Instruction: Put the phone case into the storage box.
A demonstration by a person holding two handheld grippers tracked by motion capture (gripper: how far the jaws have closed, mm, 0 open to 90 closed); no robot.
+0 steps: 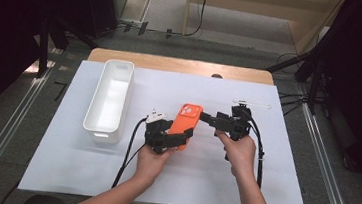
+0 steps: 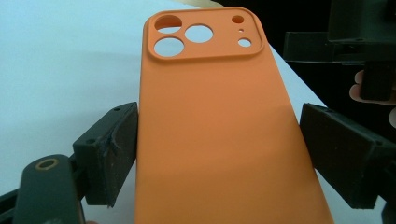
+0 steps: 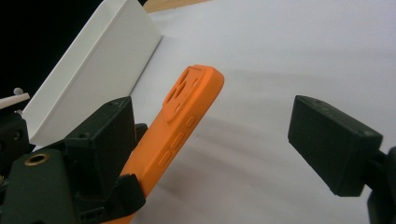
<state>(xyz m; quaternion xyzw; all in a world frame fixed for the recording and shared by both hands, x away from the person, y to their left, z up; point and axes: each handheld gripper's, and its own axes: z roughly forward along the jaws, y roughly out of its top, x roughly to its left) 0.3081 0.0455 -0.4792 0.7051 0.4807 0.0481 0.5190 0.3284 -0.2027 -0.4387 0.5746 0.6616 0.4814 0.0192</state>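
Observation:
An orange phone case (image 1: 186, 120) with camera cut-outs is held tilted above the white sheet. My left gripper (image 1: 173, 139) is shut on its lower part, one pad against each long edge (image 2: 210, 116). The left gripper (image 2: 219, 121) looks along the case's back. My right gripper (image 1: 206, 119) points left at the case's upper end and stands open. In the right gripper view the case (image 3: 187, 116) shows its edge with side buttons, close to that gripper's left jaw. The right gripper (image 3: 215, 112) has nothing pressed between its pads.
A long white bin (image 1: 109, 100) lies on the left of the white sheet (image 1: 63, 161); it also appears behind the case (image 3: 93, 60). A thin clear stick (image 1: 251, 104) lies at the back right. Dark stand legs flank the table.

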